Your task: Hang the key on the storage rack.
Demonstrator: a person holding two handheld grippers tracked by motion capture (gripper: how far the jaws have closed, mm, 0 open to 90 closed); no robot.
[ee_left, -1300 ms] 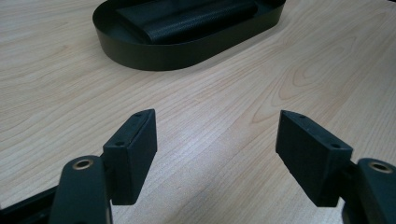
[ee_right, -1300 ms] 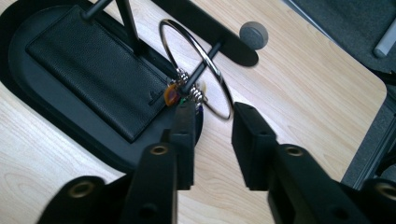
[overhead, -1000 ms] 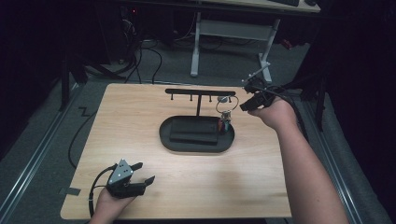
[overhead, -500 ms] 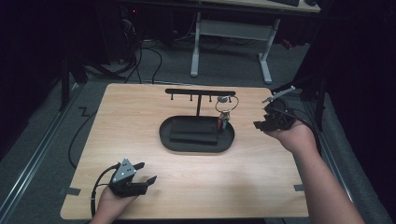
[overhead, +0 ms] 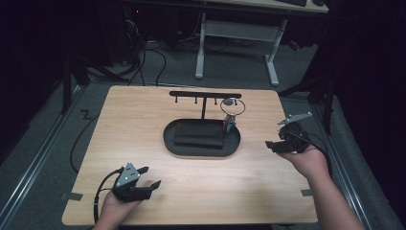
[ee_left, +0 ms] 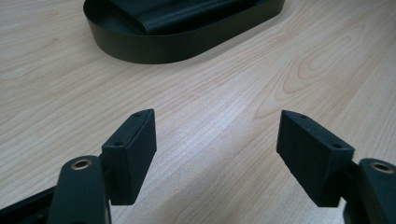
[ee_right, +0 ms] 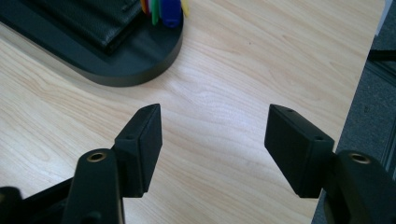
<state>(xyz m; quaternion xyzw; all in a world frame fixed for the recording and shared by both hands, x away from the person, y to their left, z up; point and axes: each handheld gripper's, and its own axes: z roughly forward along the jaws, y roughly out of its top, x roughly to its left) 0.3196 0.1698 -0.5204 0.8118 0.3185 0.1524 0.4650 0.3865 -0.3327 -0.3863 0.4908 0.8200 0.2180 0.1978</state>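
While hung from the rack's right end, key ring (overhead: 232, 107), upright, tags (overhead: 230, 126) pointing down.

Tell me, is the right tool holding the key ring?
No, the right tool is open and empty, while the key ring hangs on the rack.
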